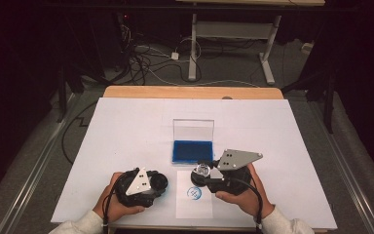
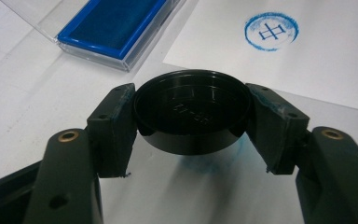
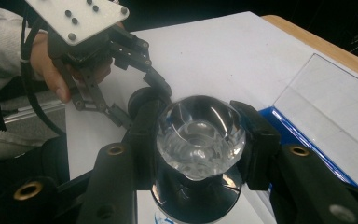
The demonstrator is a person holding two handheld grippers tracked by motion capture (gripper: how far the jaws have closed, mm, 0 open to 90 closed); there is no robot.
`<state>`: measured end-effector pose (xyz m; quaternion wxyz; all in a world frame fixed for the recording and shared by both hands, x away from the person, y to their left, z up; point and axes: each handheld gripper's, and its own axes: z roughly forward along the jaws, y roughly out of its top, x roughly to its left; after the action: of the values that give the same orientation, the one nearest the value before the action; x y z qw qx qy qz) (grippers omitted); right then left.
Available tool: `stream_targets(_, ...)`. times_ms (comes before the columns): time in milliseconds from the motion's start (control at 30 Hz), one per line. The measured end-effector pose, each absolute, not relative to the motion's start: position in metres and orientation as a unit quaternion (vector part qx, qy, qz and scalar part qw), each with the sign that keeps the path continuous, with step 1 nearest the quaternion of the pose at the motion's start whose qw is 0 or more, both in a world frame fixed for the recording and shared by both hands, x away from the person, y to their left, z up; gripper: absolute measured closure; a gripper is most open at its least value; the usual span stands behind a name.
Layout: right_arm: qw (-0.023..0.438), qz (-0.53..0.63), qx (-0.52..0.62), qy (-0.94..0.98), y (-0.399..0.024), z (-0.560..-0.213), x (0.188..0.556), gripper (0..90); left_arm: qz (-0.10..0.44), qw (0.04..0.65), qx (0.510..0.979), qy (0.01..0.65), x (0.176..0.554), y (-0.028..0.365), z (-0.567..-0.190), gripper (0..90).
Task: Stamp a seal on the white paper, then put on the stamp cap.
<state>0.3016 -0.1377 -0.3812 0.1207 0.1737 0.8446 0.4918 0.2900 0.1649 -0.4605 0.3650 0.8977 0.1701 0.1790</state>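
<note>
At lower centre of the high view, the right claw [image 1: 202, 171] is pinching the stamp [image 3: 199, 137] by its clear faceted knob, holding it upright with the black base pointing down just above the paper slip [image 1: 194, 204] and its blue imprint [image 1: 193, 192]. To the left of the slip, the left claw [image 1: 159, 183] is clamping the black round cap [image 2: 192, 111], hollow side up. The cap is lying left of the stamp; recapping is probably calling for the two to be aligned on one vertical axis. The open ink pad [image 1: 192, 150] is sitting just above the slip on the worktop [image 1: 126, 126].
</note>
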Motion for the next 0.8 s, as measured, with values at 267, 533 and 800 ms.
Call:
stream_targets(267,0.124,0.504,0.174,0.837,-0.141,-0.374,0.300,56.5,0.175,0.380,0.892,0.173,0.291,0.159,-0.457,36.4)
stream_targets(533,0.122,0.513,0.178,0.831,-0.142,-0.371,0.301,56.5,0.164,0.398,0.889,0.157,0.293,0.138,-0.456,36.4)
stream_targets(800,0.119,0.526,0.176,0.823,-0.138,-0.366,0.303,56.5,0.149,0.421,0.881,0.157,0.298,0.119,-0.455,36.5)
